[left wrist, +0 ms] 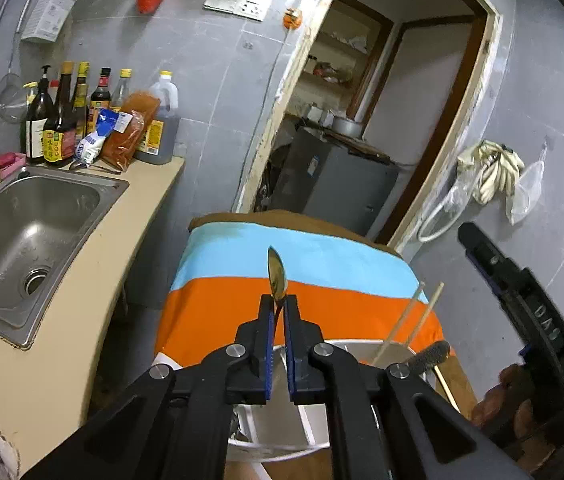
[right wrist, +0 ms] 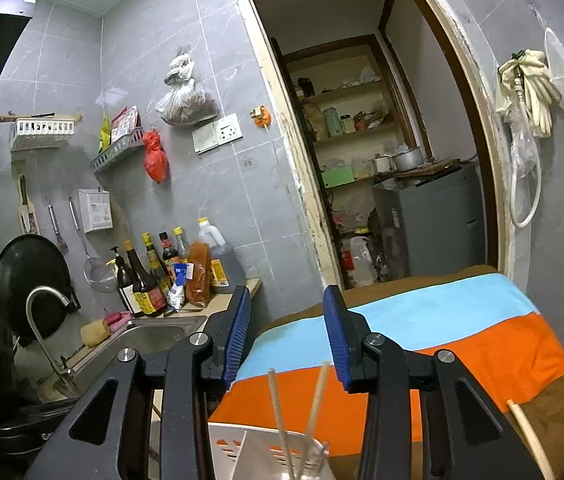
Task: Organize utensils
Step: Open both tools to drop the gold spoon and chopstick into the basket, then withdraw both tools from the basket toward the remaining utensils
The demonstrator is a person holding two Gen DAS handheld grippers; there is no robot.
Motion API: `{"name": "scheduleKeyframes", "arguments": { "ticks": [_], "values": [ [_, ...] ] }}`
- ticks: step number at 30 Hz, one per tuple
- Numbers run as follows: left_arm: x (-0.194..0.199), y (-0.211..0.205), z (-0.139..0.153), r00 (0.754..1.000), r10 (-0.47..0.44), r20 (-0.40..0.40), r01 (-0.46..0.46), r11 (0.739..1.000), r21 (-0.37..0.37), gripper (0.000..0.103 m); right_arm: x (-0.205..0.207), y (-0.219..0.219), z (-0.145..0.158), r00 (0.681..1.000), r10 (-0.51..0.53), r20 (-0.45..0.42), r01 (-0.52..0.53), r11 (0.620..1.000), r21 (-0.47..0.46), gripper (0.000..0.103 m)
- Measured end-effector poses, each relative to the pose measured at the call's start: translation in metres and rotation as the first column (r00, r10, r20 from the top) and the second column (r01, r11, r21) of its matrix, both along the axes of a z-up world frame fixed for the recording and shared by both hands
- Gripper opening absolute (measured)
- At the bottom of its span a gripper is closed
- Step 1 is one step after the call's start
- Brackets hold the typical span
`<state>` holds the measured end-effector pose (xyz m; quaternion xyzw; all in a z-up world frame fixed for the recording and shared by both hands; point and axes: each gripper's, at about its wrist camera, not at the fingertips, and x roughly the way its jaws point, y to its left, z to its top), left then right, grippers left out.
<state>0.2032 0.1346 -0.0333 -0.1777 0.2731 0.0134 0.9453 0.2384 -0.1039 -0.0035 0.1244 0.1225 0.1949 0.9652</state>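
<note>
My left gripper (left wrist: 278,305) is shut on a metal spoon (left wrist: 276,272), bowl pointing up, held above a white utensil basket (left wrist: 282,436) on the striped cloth. Two wooden chopsticks (left wrist: 409,322) stand in the basket's right part; they also show in the right wrist view (right wrist: 297,412) inside the basket (right wrist: 242,446). My right gripper (right wrist: 286,334) is open and empty, above the basket; its body shows at the right of the left wrist view (left wrist: 521,300). A loose chopstick (right wrist: 529,440) lies on the cloth at the right.
The table carries a blue, orange and brown cloth (left wrist: 321,256). A steel sink (left wrist: 22,236) and counter with sauce bottles (left wrist: 62,120) are to the left. A doorway (right wrist: 381,140) to a pantry is behind the table. Gloves (right wrist: 529,84) hang on the wall.
</note>
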Motion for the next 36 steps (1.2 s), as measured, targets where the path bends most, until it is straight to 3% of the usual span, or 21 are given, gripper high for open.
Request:
{"name": "scheduleKeyframes", "arguments": {
  "ticks": [1, 2, 5, 10, 16, 18, 21, 28, 36],
  "values": [
    [0.0, -0.002, 0.001, 1.0, -0.001, -0.005, 0.001, 1.0, 0.004, 0.007, -0.002, -0.004, 0.003, 1.0, -0.002, 0.002, 0.002, 1.0, -0.002, 0.039],
    [0.0, -0.003, 0.002, 1.0, -0.003, -0.012, 0.003, 1.0, 0.006, 0.016, -0.003, -0.008, 0.007, 1.0, -0.005, 0.004, 0.005, 1.0, -0.004, 0.041],
    [-0.003, -0.004, 0.003, 1.0, 0.0, -0.006, 0.0, 1.0, -0.012, 0.051, -0.008, -0.02, 0.015, 1.0, -0.021, 0.013, 0.021, 1.0, -0.018, 0.041],
    [-0.006, -0.011, 0.013, 1.0, 0.015, 0.004, -0.015, 1.0, -0.018, 0.054, -0.018, -0.044, 0.029, 0.998, -0.052, 0.025, 0.053, 0.998, -0.042, 0.051],
    [-0.01, -0.032, 0.035, 0.998, 0.021, 0.067, -0.02, 1.0, -0.007, 0.078, -0.026, -0.073, 0.044, 0.996, -0.077, 0.037, 0.08, 0.993, -0.09, 0.075],
    [-0.011, -0.044, 0.043, 0.996, 0.031, 0.089, -0.032, 0.999, 0.01, 0.085, -0.028, -0.084, 0.047, 0.995, -0.094, 0.024, 0.096, 0.988, -0.117, 0.095],
    [-0.012, -0.064, 0.052, 0.992, 0.047, 0.118, -0.054, 0.997, 0.057, 0.097, -0.034, -0.1, 0.052, 0.992, -0.124, 0.032, 0.128, 0.98, -0.155, 0.1],
    [-0.014, -0.118, 0.06, 0.982, 0.046, 0.182, -0.078, 0.982, 0.17, 0.101, -0.045, -0.143, 0.061, 0.984, -0.17, 0.05, 0.177, 0.964, -0.199, 0.101],
    [-0.018, -0.169, 0.064, 0.975, 0.002, 0.222, -0.052, 0.974, 0.22, 0.101, -0.05, -0.192, 0.056, 0.982, -0.188, 0.036, 0.191, 0.956, -0.224, 0.101]
  ]
}}
